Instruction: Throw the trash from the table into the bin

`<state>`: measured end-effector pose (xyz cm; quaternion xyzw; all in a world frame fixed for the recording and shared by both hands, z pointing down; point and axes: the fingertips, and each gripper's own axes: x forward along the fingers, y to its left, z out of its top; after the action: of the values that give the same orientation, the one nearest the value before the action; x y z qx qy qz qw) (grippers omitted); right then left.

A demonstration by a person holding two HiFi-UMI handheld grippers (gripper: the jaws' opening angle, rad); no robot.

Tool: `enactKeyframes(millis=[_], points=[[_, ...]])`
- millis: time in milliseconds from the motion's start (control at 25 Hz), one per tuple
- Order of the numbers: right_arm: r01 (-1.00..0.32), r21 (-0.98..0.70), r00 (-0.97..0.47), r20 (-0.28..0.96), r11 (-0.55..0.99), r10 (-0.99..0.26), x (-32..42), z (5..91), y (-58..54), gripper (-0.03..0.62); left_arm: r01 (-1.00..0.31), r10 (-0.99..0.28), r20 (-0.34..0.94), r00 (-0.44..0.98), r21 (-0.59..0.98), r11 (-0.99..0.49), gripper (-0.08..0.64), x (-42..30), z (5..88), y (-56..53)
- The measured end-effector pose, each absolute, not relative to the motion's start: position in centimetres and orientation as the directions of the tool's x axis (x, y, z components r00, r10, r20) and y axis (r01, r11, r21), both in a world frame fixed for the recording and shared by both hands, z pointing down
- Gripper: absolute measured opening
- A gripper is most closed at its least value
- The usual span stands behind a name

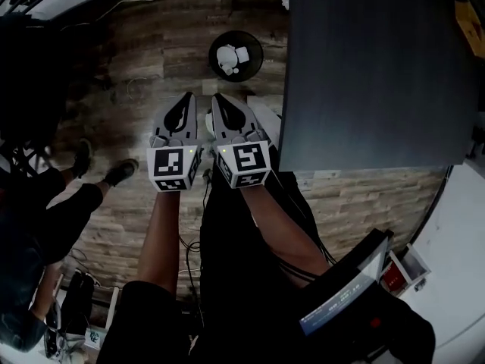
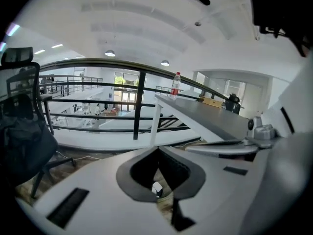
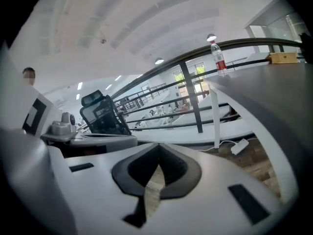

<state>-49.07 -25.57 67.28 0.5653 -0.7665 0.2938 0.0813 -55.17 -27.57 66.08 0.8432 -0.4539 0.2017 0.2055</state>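
**Trash check: both grippers shut, bin straight ahead**

Holding left gripper (image 1: 186, 101) and right gripper (image 1: 219, 101) side by side above the floor (image 1: 136, 74), each pinched shut tip to tip and gripping nothing. Pointing both toward bin (image 1: 260, 48), standing on the floor straight ahead of the tips and below them. Noting white crumpled trash (image 1: 227, 58) already lying inside it.

Noting table (image 1: 364, 89) just to the right of the right gripper, its near part bare. Spotting bottle (image 2: 175, 86) standing upright near a far corner of that top, long axis vertical. Spotting cardboard box (image 2: 212, 102) lying flat further along, both well apart from the grippers.

Judging these two as possible leftover trash, without being able to confirm it. Judging the right gripper as the nearer one to the table, so probably reaching ahead and rightward with it. Needing the jaws opened first, then a side-on approach across the bottle's upright axis. Watching for tipping.
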Motion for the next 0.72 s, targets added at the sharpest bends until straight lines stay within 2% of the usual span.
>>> enactKeyframes(millis=[320,720], points=[[-0.879,-0.292,-0.462,0.337,0.376,-0.82,-48.0,56.9,-23.4,0.008,-0.87,-0.742,0.465,0.483,0.162,-0.465,0.009,-53.0,58.0,-24.4],[-0.854,-0.165,-0.519,0.229,0.493,-0.823,-39.7,46.2,-20.9,0.008,-0.855,-0.764,0.393,0.511,0.143,-0.499,0.009,-47.2,49.4,-21.8]])
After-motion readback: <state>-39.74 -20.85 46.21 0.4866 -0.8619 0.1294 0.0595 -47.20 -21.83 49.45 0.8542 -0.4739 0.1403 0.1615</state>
